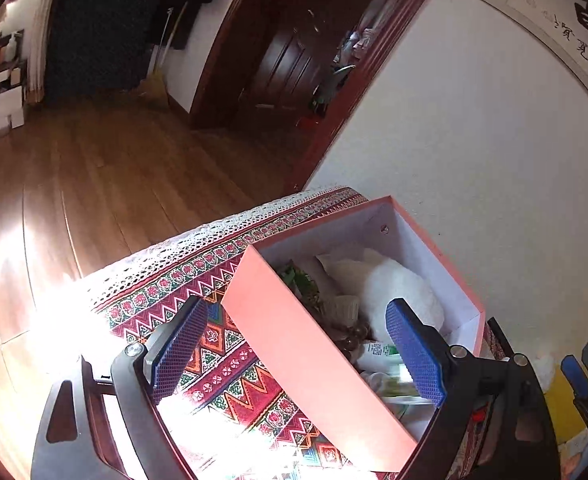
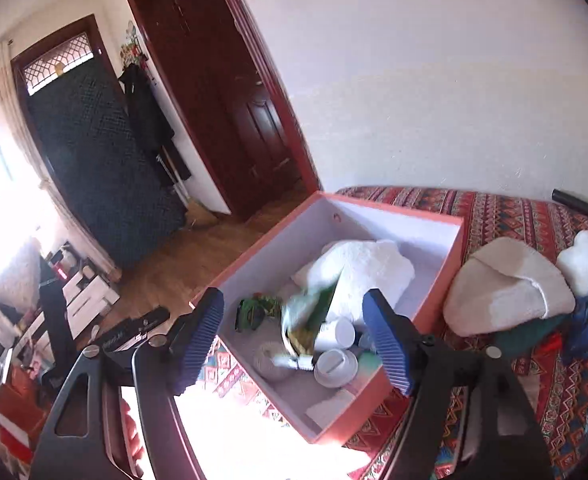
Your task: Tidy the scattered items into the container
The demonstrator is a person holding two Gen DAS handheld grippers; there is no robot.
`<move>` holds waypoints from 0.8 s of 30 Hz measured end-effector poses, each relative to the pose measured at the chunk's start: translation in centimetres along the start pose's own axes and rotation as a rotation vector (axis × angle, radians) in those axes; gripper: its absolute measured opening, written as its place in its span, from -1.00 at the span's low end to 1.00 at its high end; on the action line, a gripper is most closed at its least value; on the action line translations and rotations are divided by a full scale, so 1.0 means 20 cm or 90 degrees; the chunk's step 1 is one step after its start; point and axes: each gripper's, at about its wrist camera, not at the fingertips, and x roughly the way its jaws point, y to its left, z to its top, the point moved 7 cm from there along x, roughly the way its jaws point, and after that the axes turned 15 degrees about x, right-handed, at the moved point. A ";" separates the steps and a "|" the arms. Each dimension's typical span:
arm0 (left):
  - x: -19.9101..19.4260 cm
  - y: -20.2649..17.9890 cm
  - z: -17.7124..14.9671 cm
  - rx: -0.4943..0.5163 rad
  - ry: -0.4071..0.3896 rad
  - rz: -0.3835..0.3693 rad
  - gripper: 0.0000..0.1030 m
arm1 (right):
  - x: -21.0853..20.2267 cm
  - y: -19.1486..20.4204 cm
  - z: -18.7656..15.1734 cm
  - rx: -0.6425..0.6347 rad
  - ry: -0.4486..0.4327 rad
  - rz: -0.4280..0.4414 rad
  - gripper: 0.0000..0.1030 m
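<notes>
while both grippers, left [image 1: 299, 350] and right [image 2: 294, 342], gape empty over box [image 2: 441, 292], remaining hat [image 2: 505, 292] looks soft, light; pinch its folded brim.

One pink box [image 2: 425, 312] sits on the patterned cloth [image 2: 533, 380], holding one white towel [image 2: 365, 268] and two white caps [image 2: 335, 366].
</notes>
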 end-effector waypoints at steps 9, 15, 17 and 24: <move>-0.07 -0.44 -0.01 0.141 -0.037 -0.050 0.77 | -0.57 -0.92 -0.08 0.166 -0.100 -0.127 0.39; -0.04 -1.01 -0.24 0.298 -0.004 -0.114 0.77 | -0.80 -1.70 -0.27 0.364 -0.074 -0.236 0.39; -0.01 -1.18 -0.35 0.331 0.026 -0.147 0.77 | -0.82 -1.82 -0.29 0.361 -0.049 -0.266 0.39; 0.11 -1.63 -0.71 0.445 0.104 -0.201 0.77 | -0.74 -2.14 -0.50 0.369 0.034 -0.333 0.39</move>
